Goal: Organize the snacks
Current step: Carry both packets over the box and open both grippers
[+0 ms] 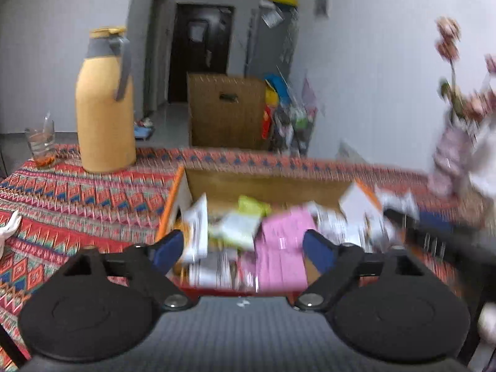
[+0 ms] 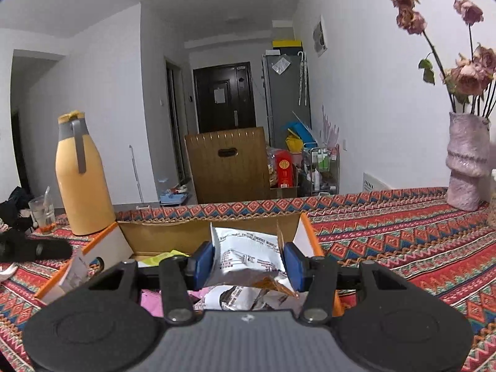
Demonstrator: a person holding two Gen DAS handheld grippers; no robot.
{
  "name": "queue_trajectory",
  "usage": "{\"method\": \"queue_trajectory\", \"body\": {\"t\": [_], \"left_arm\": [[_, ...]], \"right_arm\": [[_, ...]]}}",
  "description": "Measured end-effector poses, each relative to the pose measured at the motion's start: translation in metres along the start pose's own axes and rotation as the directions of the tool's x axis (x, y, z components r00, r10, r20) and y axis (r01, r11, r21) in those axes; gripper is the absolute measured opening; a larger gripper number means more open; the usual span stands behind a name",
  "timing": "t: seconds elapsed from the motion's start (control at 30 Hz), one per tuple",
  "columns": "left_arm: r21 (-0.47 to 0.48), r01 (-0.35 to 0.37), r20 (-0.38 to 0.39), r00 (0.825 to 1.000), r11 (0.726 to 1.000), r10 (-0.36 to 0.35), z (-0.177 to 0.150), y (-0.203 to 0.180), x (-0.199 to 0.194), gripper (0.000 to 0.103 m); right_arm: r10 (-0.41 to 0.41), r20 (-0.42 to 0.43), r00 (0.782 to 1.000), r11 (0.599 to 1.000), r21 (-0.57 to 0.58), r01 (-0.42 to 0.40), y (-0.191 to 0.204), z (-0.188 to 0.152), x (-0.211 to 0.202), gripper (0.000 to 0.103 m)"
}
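Observation:
An open cardboard box [image 1: 266, 186] with orange-edged flaps sits on the patterned tablecloth [image 1: 77, 192] and holds several snack packets, among them a pink one [image 1: 282, 248] and a yellow-green one [image 1: 252, 206]. My left gripper [image 1: 245, 249] is open and empty, just over the box's near edge. In the right wrist view my right gripper [image 2: 249, 263] is shut on a white snack packet [image 2: 248, 254] with black print, held above the box [image 2: 161, 235]. The right gripper's body shows blurred at the box's right side in the left wrist view [image 1: 434, 226].
A tall yellow thermos [image 1: 104, 102] and a glass [image 1: 40, 144] stand at the table's far left. A pink vase [image 2: 468, 167] with dried roses stands at the far right. A wooden crate [image 2: 226, 162] and shelf clutter lie beyond the table.

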State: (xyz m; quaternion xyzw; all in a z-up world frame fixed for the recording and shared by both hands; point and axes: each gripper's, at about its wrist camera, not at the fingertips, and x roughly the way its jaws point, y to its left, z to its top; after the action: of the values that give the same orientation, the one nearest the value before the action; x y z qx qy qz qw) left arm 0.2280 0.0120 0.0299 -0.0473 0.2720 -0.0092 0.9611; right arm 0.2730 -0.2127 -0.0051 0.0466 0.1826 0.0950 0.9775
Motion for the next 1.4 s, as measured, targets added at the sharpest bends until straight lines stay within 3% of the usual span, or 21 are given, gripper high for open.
{"method": "queue_trajectory", "body": {"t": [0.07,0.2,0.3,0.37,0.4,0.43,0.47,0.73,0.93,1.17,1.4], "left_arm": [[0.031,0.016,-0.073,0.997,0.999,-0.013,-0.017,-0.006,-0.001,0.094],[0.086,0.023,-0.228,0.974,0.996,-0.002,-0.055,-0.023,0.015,0.093],[0.085,0.019,-0.306,0.952,0.996,0.008,-0.076,-0.03,0.027,0.085],[0.107,-0.003,-0.314,0.949,0.994,0.037,-0.083,-0.034,0.03,0.073],[0.124,-0.013,-0.301,0.952,0.992,0.05,-0.084,-0.037,0.028,0.068],[0.125,-0.003,-0.295,0.955,0.992,0.04,-0.085,-0.038,0.026,0.044],[0.126,0.009,-0.293,0.956,0.992,0.028,-0.084,-0.04,0.022,0.037],[0.133,0.01,-0.149,0.989,0.991,0.01,-0.067,-0.037,-0.021,0.035],[0.102,-0.002,-0.005,1.0,0.995,0.003,-0.022,-0.034,-0.038,0.036],[0.025,-0.032,0.073,0.997,0.999,0.03,0.025,-0.031,0.006,0.036],[0.007,-0.061,0.103,0.993,0.998,0.06,0.026,-0.026,0.051,0.039]], "right_arm": [[0.01,0.002,1.0,1.0,-0.006,-0.01,-0.002,0.001,-0.012,0.05],[0.023,-0.018,1.0,0.999,-0.042,-0.024,0.0,-0.007,-0.031,0.05],[0.031,-0.037,0.999,0.997,-0.066,-0.033,0.003,-0.017,-0.042,0.05],[0.036,-0.053,0.998,0.996,-0.076,-0.04,0.004,-0.025,-0.05,0.05],[0.036,-0.058,0.998,0.996,-0.08,-0.041,0.005,-0.028,-0.053,0.05],[0.037,-0.064,0.997,0.996,-0.083,-0.042,0.005,-0.031,-0.057,0.05],[0.039,-0.069,0.997,0.996,-0.082,-0.045,0.005,-0.034,-0.061,0.05],[0.04,-0.061,0.997,0.997,-0.07,-0.044,-0.002,-0.039,-0.081,0.05],[0.038,-0.027,0.999,0.996,-0.084,-0.04,0.0,-0.024,-0.078,0.05],[0.027,0.005,1.0,0.995,-0.092,-0.026,0.01,0.002,-0.04,0.05],[0.003,0.018,1.0,0.999,-0.047,-0.002,0.011,0.003,0.006,0.05]]}}
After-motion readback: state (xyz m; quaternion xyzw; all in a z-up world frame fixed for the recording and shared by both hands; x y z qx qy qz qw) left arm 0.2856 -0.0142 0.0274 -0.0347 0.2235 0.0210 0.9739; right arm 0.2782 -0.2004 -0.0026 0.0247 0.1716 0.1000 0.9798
